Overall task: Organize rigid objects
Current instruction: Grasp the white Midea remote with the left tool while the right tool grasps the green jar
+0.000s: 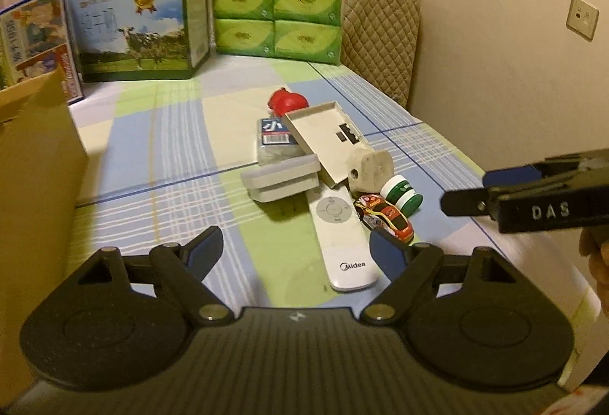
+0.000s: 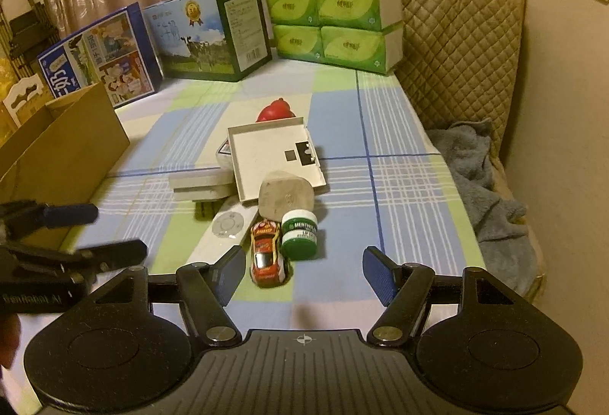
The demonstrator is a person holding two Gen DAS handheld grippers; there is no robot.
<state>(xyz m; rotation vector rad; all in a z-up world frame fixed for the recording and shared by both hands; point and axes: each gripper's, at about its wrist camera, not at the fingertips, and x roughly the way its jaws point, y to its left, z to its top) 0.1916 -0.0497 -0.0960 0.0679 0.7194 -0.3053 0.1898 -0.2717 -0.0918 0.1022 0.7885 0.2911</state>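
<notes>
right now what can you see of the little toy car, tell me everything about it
The toy car is a small racing model, red and orange with white panels, dark windows and printed decals; it looks like glossy painted metal or plastic. It sits upright on its wheels on the checked tablecloth, nose toward the cameras. The white remote lies close along one side and the green-and-white jar stands close on the other; contact is unclear. Neither gripper touches it.

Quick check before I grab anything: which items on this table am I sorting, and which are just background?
To sort: white remote, toy car, green jar, flat white tray, red object, cardboard box.

Background: tissue packs, milk cartons, quilted chair, grey towel.
</notes>
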